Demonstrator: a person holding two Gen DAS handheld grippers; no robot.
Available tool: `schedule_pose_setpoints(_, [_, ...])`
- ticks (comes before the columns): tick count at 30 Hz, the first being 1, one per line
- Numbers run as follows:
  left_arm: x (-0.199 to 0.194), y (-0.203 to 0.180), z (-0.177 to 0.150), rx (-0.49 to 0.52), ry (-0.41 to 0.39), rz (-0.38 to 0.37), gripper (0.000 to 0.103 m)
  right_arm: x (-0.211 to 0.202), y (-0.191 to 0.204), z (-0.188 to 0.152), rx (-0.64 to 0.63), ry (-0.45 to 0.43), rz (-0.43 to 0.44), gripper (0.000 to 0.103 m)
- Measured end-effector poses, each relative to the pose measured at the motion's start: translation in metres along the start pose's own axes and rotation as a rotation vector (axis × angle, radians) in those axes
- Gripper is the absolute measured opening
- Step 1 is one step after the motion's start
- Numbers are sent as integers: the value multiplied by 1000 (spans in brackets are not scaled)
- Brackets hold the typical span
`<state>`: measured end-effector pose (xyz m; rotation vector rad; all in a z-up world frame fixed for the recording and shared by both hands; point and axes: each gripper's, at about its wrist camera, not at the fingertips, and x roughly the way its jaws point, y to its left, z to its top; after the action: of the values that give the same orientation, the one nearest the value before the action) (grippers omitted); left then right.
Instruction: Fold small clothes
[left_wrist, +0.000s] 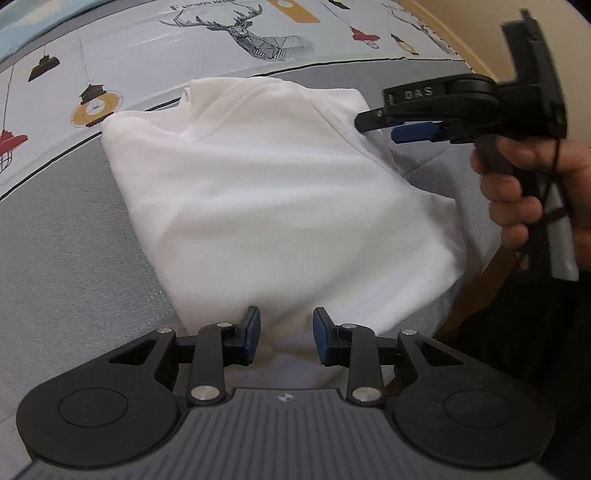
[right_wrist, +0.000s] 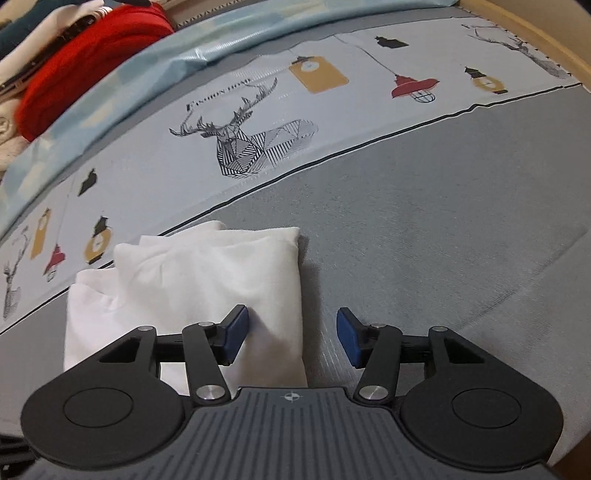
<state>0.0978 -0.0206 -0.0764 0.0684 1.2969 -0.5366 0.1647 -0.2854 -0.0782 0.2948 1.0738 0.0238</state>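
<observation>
A folded white garment lies on the grey bed cover. My left gripper is open, its blue pads either side of the garment's near edge, not closed on it. My right gripper is open and empty; its left pad is over the garment's right part, its right pad over bare cover. In the left wrist view the right gripper shows from the side at the garment's far right corner, held by a hand.
The printed strip with deer and lamps runs behind the garment. A red cloth and other clothes are piled at the far left. A wooden bed edge lies at the far right. The cover's edge drops off at right.
</observation>
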Motion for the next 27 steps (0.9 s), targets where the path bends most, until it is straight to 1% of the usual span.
schedule_pose_setpoints(2, [-1, 0, 0, -4, -2, -1, 35, 8, 1, 4, 11, 5, -2, 53])
schedule_pose_setpoints(4, [-1, 0, 1, -6, 0, 1, 35, 11, 2, 6, 11, -4, 28, 16])
schedule_pose_setpoints(5, [-1, 0, 1, -6, -1, 3, 35, 8, 4, 7, 8, -30, 39, 2])
schedule_pose_setpoints(7, [-1, -1, 2, -8, -6, -1, 35, -8, 6, 9, 4, -148, 30, 2])
schedule_pose_setpoints(8, [-2, -1, 2, -9, -8, -3, 35, -14, 5, 10, 13, -191, 32, 2])
schedule_pose_setpoints(9, [-3, 0, 2, -13, -10, -7, 35, -15, 3, 10, 20, -204, 13, 2])
schedule_pose_setpoints(10, [-3, 1, 1, -21, -10, -9, 35, -12, 2, 10, 21, -187, -16, 2])
schedule_pose_setpoints(12, [-4, 6, 0, -36, -9, -3, 35, -3, -1, 6, 22, -125, -82, 3])
schedule_pose_setpoints(13, [-5, 7, -1, -43, -11, -1, 35, -2, -2, 4, 9, -117, -118, 5])
schedule_pose_setpoints(14, [-7, 8, -1, -48, -15, -2, 35, -5, -2, 3, -12, -132, -136, 6])
schedule_pose_setpoints(16, [-10, 10, -1, -56, -26, 1, 35, -16, -2, -1, -47, -176, -126, 8])
schedule_pose_setpoints(17, [-12, 11, -1, -62, -34, 5, 36, -23, -3, -3, -59, -191, -101, 15])
schedule_pose_setpoints(18, [-14, 14, 0, -79, -45, 10, 39, -30, -4, -7, -66, -194, -57, 27])
schedule_pose_setpoints(19, [-16, 17, 2, -100, -56, 18, 41, -35, -7, -11, -73, -181, -5, 34])
schedule_pose_setpoints(20, [-17, 20, 3, -124, -67, 31, 43, -38, -10, -16, -84, -154, 50, 49])
schedule_pose_setpoints(21, [-18, 25, 5, -157, -78, 46, 43, -39, -11, -19, -100, -116, 90, 59])
schedule_pose_setpoints(22, [-18, 29, 7, -183, -84, 57, 44, -37, -12, -25, -126, -68, 112, 61])
schedule_pose_setpoints(24, [-17, 37, 10, -256, -102, 82, 56, -31, -12, -32, -180, 1, 94, 61])
schedule_pose_setpoints(26, [-15, 46, 11, -332, -121, 101, 62, -26, -14, -38, -216, 38, 63, 61])
schedule_pose_setpoints(27, [-13, 51, 12, -374, -125, 108, 63, -24, -17, -39, -215, 44, 58, 63])
